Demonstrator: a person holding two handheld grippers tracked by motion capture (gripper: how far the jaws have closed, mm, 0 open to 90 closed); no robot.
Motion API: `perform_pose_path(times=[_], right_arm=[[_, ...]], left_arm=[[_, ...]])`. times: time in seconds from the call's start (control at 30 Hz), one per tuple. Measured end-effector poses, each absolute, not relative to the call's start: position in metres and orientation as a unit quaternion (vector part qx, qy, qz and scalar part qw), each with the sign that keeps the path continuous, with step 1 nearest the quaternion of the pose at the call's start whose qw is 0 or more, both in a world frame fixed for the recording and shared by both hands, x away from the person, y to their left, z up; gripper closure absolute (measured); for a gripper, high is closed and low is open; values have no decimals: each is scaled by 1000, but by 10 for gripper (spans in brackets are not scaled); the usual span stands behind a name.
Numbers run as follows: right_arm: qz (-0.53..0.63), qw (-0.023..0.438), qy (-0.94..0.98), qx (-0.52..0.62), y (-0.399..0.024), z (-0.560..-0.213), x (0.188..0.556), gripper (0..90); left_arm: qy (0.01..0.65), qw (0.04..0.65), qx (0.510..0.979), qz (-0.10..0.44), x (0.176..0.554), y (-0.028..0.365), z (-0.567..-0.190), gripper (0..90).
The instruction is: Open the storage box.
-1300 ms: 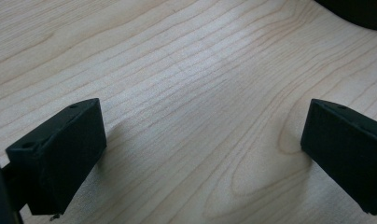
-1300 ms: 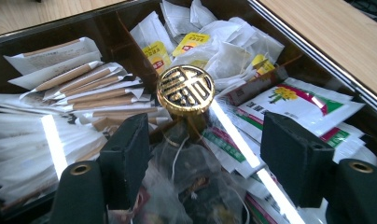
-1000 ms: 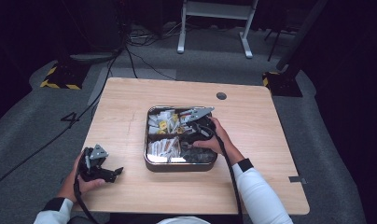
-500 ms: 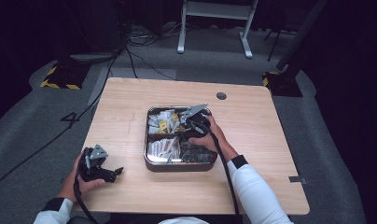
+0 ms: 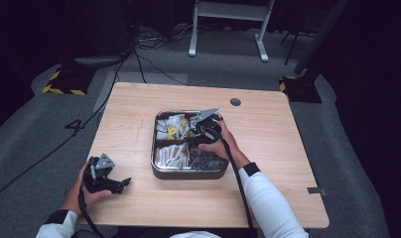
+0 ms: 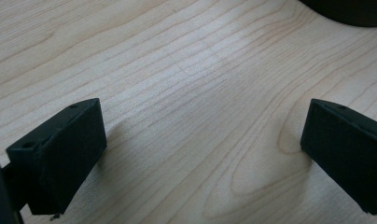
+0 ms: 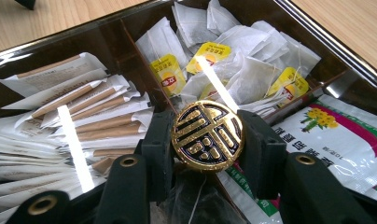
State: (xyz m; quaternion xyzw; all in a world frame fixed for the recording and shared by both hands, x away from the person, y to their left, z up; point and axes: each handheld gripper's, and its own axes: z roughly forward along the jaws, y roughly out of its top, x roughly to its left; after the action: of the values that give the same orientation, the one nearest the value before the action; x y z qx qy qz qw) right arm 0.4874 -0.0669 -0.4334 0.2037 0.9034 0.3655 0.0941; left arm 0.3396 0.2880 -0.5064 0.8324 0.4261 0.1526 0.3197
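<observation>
A dark metal tray with compartments sits mid-table. At its centre stands a round gold-and-black knob. My right gripper reaches down into the tray's middle. Its jaws have just been closing, and both pads now press the knob's sides. Tea bags with yellow tags fill the compartment beyond the knob, and paper stick sachets lie to the left. My left gripper rests near the table's front left, open over bare wood with nothing between its jaws.
Green-and-white flower-printed sachets lie in the tray's right compartment. A dark edge of the tray shows at the top of the left gripper view. A round cable hole sits near the table's far edge. Cables and a metal stand lie on the floor beyond.
My right gripper has shifted slightly left over the tray's middle. The left hand and its gripper have stayed where they were.
</observation>
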Motion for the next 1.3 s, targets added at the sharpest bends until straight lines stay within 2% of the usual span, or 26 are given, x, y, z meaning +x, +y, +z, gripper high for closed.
perform_pose_path(times=[0.47,1.3], right_arm=[[371,89,900,211,-69,-431,486,592],[373,107,897,211,-84,-401,485,592]], left_arm=[[427,319,832,153,339,288,-506,4],[429,321,830,153,338,289,-507,4]])
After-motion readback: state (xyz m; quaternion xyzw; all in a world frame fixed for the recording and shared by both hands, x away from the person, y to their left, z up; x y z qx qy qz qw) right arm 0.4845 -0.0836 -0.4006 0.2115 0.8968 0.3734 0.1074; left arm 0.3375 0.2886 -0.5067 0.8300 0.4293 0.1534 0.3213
